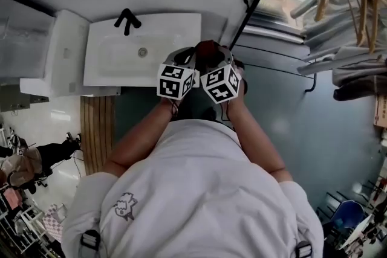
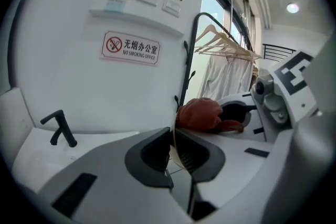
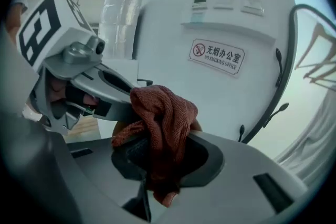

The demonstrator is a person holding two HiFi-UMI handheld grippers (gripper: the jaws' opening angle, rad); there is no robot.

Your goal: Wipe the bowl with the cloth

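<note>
A black faucet (image 1: 127, 20) stands on the white washbasin (image 1: 175, 30).

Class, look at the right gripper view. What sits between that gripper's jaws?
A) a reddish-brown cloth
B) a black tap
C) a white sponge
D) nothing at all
A: the right gripper is shut on a reddish-brown cloth, which bunches up above its jaws.
</note>
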